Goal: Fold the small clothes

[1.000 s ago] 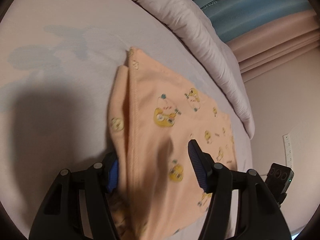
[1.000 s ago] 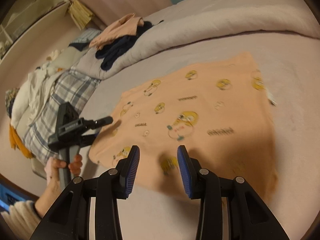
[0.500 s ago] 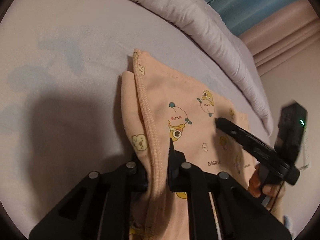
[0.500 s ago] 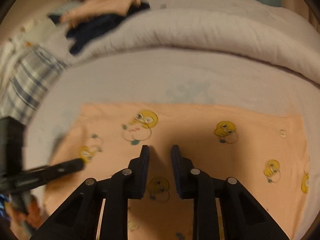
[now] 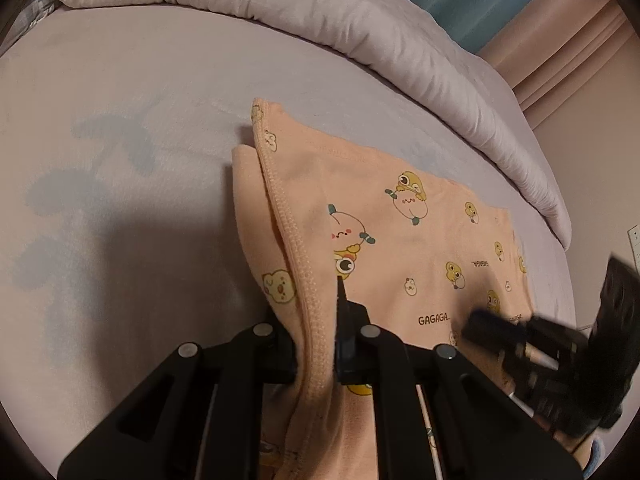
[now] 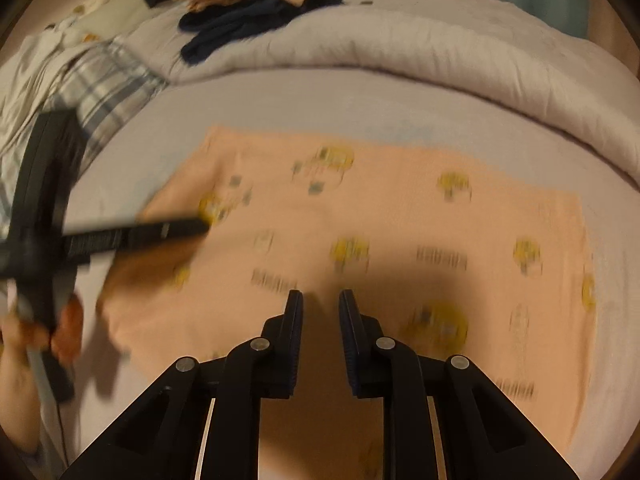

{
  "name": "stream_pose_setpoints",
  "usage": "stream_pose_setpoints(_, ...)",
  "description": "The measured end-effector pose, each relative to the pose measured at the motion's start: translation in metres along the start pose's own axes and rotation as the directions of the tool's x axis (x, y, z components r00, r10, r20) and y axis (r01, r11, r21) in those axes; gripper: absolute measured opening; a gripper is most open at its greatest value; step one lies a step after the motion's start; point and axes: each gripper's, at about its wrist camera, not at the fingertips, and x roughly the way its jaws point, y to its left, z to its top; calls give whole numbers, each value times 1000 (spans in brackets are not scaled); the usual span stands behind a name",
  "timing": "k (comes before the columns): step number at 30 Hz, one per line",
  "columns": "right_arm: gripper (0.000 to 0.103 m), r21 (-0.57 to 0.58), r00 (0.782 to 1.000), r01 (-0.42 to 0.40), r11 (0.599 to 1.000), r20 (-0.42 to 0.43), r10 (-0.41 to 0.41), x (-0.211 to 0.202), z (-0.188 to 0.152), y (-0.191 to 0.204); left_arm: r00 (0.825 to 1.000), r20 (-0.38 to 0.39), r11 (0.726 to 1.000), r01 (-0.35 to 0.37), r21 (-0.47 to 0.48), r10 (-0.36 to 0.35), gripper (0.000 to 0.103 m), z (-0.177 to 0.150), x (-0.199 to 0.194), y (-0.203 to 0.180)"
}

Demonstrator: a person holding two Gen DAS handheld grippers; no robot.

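Lay spread on the pale bed sheet (image 5: 132, 92), the peach printed garment (image 5: 432, 248), its stitched hem raised into a ridge. Pinched that hem between the closed pads of the left gripper (image 5: 320, 344), with the cloth rising straight out of its jaws and the rest stretching away to the right. Hovered low over the near middle of the same garment (image 6: 400, 208), the right gripper (image 6: 320, 300), jaws narrowly parted. Could not tell, through the blur, whether any cloth sat between them.
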Motion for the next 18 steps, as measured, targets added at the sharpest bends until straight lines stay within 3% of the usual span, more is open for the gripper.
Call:
stream_pose_setpoints(6,22,-33,999,-2,999,-51,1,-1,-23,7,1000,11,1000,0,4,0,10,-1,-7,-9)
stream_pose_setpoints(8,22,14,997,-69,998,-33,70,-10,-22,3,1000,19,1000,9,16,-9,10,-1,-12,-16)
stream_pose_setpoints(13,22,89,996,-84,993,15,83,-11,-14,-6,998,50,998,32,54,-35,8,1,-26,-40)
stream_pose_setpoints(18,22,244,982,-184,952,92,166,-14,-14,-29,997,45,995,54,88,-58,8,2,-29,-65)
